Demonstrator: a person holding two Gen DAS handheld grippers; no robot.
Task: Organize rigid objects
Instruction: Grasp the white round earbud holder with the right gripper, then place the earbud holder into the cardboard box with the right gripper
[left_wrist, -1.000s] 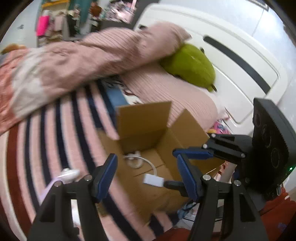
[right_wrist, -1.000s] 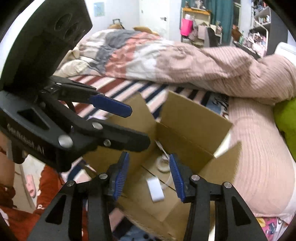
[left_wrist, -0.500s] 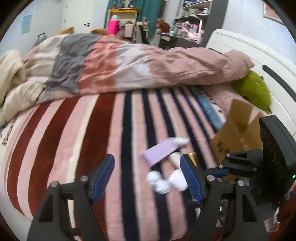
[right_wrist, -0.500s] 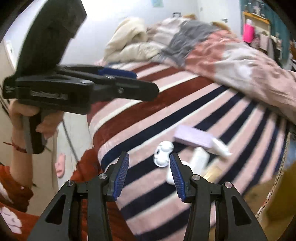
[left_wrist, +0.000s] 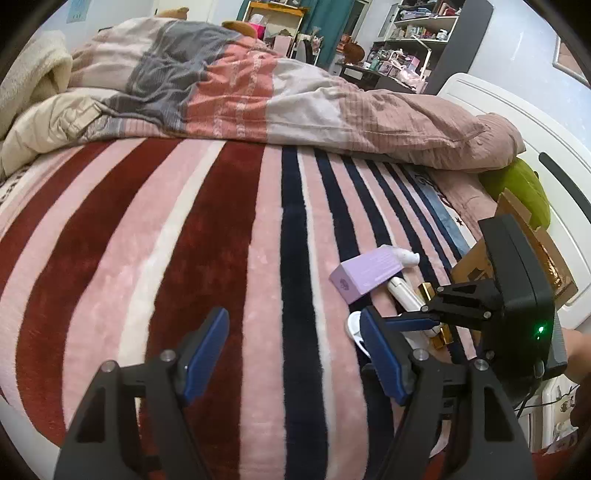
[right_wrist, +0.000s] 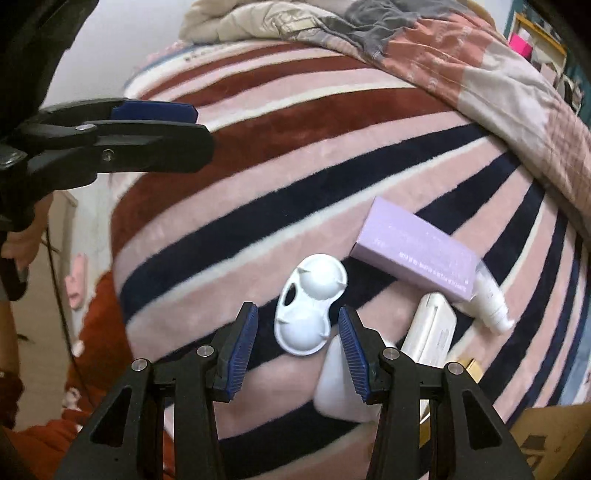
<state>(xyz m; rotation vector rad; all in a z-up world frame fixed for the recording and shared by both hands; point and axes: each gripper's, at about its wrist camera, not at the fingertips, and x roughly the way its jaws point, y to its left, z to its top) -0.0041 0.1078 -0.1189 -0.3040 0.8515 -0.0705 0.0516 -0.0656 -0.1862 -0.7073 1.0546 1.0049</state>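
Now the right hand-held gripper (right_wrist: 297, 341), open and empty, hovers over the white double-cup case (right_wrist: 308, 304) on the bed (right_wrist: 258, 206); next: lower, close.

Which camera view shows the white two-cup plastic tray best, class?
The right wrist view: the white two-cup plastic tray lies whole and unobstructed ahead of the right gripper. In the left wrist view, only its edge peeks from behind a blue pad.

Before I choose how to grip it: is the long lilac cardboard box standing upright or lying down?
Lying down. The lilac cardboard box rests on a long side on the striped blanket, printed text running along its length.
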